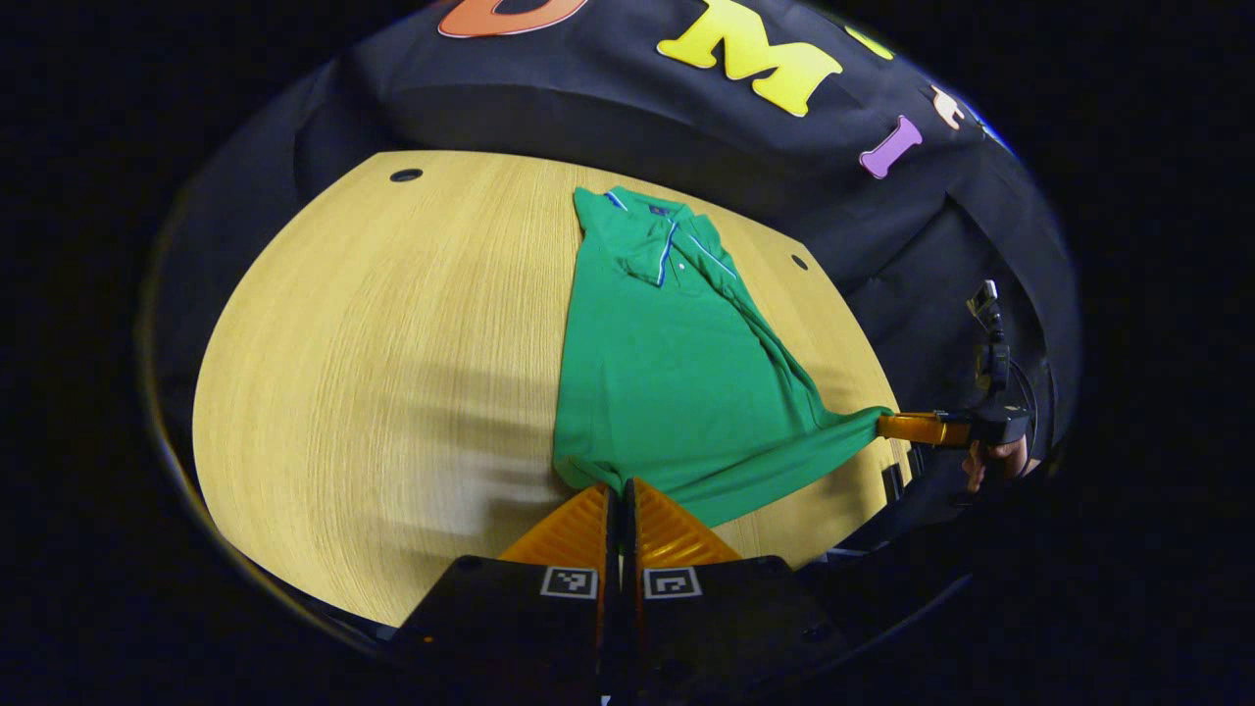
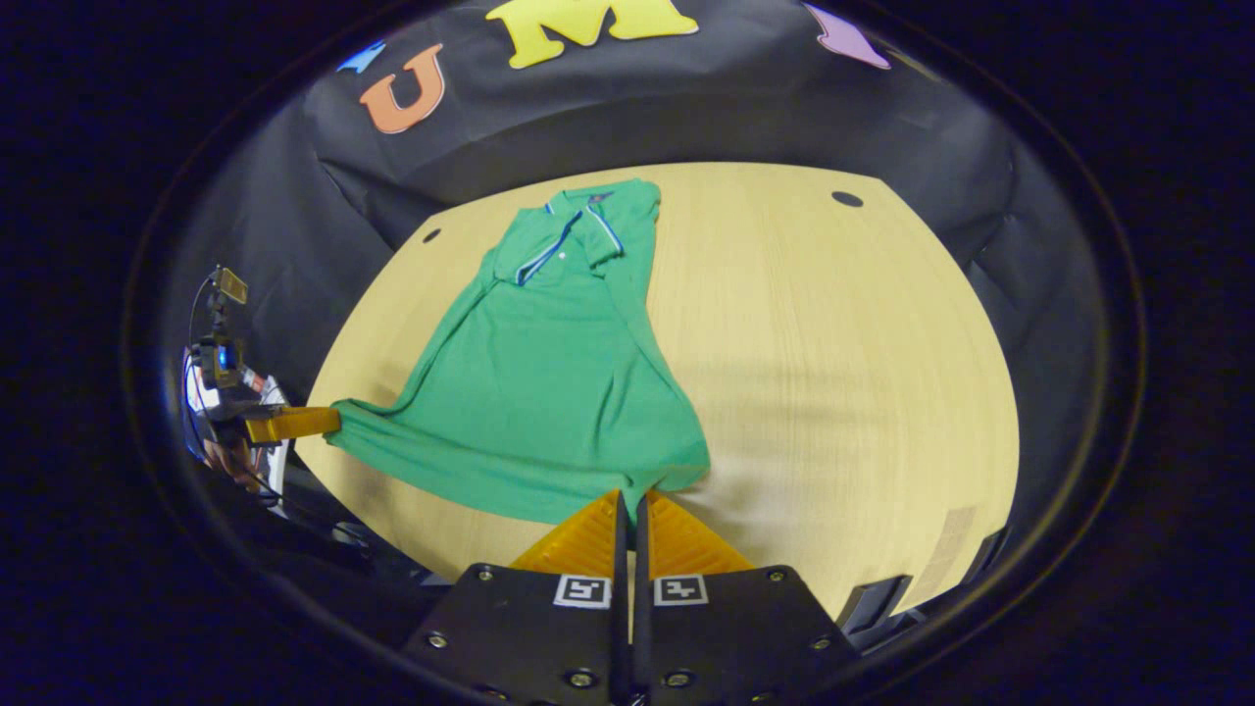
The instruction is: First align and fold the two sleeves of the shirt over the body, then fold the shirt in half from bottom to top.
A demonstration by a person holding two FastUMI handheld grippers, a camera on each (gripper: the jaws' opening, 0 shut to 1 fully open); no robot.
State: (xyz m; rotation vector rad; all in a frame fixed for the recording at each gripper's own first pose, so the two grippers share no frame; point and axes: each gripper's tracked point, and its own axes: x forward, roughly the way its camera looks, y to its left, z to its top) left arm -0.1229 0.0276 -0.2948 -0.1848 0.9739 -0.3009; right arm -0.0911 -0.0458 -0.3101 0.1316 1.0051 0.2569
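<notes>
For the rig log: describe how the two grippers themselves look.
Each gripper has two ribbed, wedge-shaped fingers on a black body with a pair of square black-and-white markers: left gripper, right gripper. Seen from afar, each carries a small camera on a post with thin cables.

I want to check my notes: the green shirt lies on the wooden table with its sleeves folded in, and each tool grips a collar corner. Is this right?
Not quite: the tools grip the bottom hem corners, not the collar. The left gripper view shows the left tool shut on the near hem of the green shirt; the right gripper view shows the right tool on the other corner. The collar lies at the far end of the table.
</notes>
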